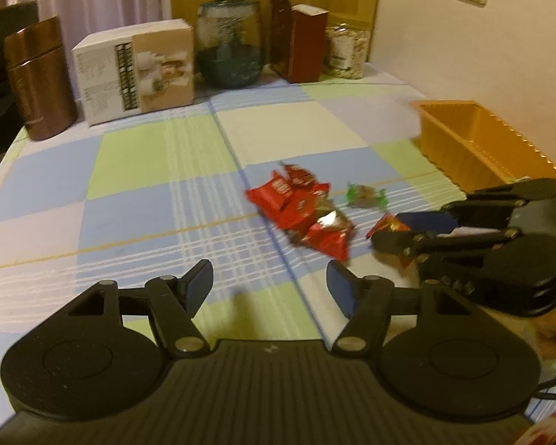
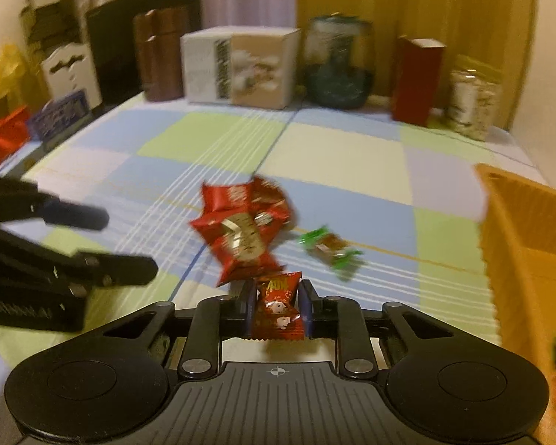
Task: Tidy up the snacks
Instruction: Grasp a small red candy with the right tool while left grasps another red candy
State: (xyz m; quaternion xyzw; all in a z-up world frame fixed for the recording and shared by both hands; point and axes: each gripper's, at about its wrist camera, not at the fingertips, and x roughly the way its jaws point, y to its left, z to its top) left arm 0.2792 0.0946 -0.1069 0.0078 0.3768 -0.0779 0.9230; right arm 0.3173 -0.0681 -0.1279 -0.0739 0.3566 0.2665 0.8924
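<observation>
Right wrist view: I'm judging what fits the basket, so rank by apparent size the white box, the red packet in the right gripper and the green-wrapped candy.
1. white box, though farthest away
2. red packet in the right gripper, enlarged by nearness
3. green-wrapped candy; looks close to the packet, so that order is unsure

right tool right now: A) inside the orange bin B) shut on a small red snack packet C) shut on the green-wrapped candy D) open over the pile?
B: the right tool has its pads pressed on a small red snack packet, while the green-wrapped candy lies on the tablecloth.
</observation>
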